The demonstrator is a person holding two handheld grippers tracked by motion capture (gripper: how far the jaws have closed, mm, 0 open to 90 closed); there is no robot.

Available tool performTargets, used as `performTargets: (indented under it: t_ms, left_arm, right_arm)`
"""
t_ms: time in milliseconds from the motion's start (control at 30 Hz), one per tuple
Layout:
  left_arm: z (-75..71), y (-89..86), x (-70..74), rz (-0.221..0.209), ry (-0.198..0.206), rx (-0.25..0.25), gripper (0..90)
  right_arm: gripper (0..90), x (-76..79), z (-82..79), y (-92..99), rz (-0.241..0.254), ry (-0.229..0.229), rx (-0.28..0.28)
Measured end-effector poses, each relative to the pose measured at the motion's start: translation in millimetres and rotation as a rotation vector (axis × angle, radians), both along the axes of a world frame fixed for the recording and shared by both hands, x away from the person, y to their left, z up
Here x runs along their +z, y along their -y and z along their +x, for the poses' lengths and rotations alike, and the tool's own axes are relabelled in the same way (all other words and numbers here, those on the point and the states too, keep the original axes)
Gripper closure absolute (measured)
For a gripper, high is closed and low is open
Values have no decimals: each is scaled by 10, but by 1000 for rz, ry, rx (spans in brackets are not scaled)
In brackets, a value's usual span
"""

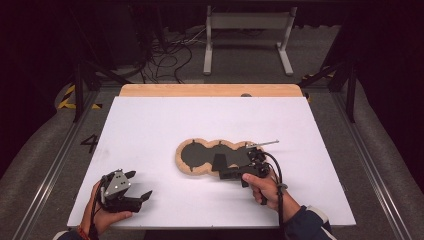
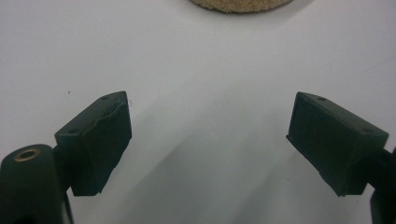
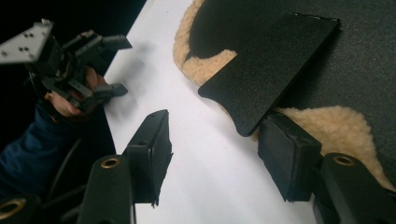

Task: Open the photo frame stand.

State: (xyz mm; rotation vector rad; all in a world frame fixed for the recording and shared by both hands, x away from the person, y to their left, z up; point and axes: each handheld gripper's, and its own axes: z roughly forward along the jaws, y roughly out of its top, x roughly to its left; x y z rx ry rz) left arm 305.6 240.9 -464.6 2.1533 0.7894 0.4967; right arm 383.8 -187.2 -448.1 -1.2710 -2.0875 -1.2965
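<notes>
High view: the right gripper (image 1: 226, 174) lies over the near edge of a fleecy insole (image 1: 200, 156), a tan-rimmed, dark-topped piece on the white table (image 1: 150, 130), so its jaws are hard to make out there against the dark surface. A black flap (image 1: 219, 161) on the insole blends into the same dark area. A thin metal rod (image 1: 262, 144) sticks out past the insole's right end; what it belongs to I cannot tell.

In the right gripper view the insole (image 3: 336, 126) is cut off at the top and right edges. The black flap (image 3: 271, 70) juts toward the gripper (image 3: 224, 149), its lower corner just beside the right-hand jaw; whether they touch is unclear. The jaws stand apart, with bare table between them, gripping nothing.

The right hand (image 1: 262, 187) holds its gripper low and level, pointing left across the table. The left hand (image 1: 102, 212) rests at the near left corner, well apart from the insole, with the left gripper (image 1: 137, 185) aimed toward it. Its jaws are spread wide over bare table, and the insole's rim (image 2: 240, 4) peeks in at the top of the left gripper view.
</notes>
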Motion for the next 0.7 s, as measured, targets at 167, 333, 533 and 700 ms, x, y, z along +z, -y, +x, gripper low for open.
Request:
performTargets:
  t_ms: [167,333,533,700]
  left_arm:
    - [11,19,-9,5,-6,-2,138]
    - [78,88,8,16,3,-9,139]
    - [330,181,81,-55,-21,-8,147]
    - [581,309,109,-122,-73,-21,150]
  right_arm:
    - [461,-28,18,25,59,-65,-73]
    - [543,-62,66,37,106,-112,-160]
    - [596,-111,93,-12,113,-122,-224]
    - [593,-125,114,-26,126,-132,-219]
